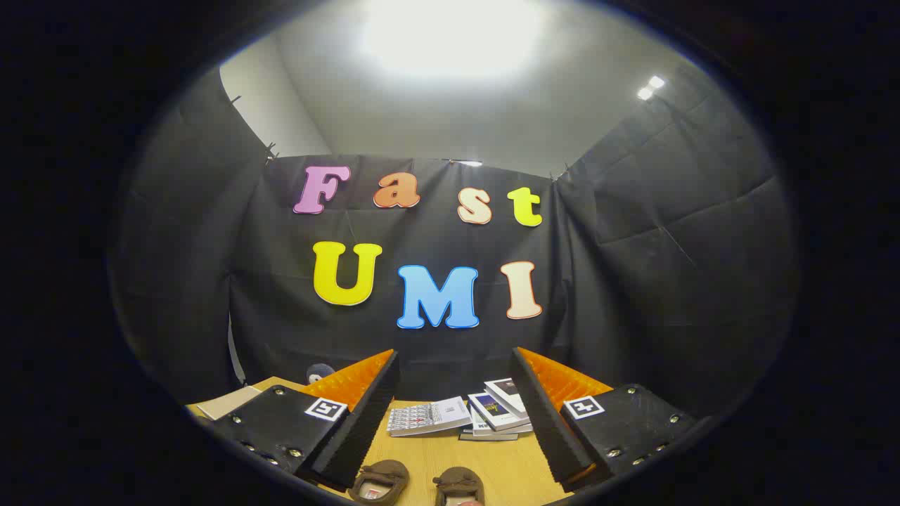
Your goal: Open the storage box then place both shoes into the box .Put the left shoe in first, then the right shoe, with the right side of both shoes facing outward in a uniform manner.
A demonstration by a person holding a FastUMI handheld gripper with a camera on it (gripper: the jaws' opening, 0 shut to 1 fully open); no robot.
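My gripper point(455, 365) is open, its two fingers spread wide with nothing between them. It is held above a wooden table point(524, 474) and points toward the booth's back wall. Two small brown shoes lie side by side on the table just below and between the fingers: one shoe point(380, 481) nearer the left finger, the other shoe point(458, 486) to its right. Both are cut off at their lower ends, so I cannot tell which is the left one.
A stack of booklets point(496, 414) and a single white booklet point(429, 416) lie on the table beyond the shoes. A flat pale card or box lid point(228, 402) sits at the table's far left, with a small dark round object point(318, 372) behind it.
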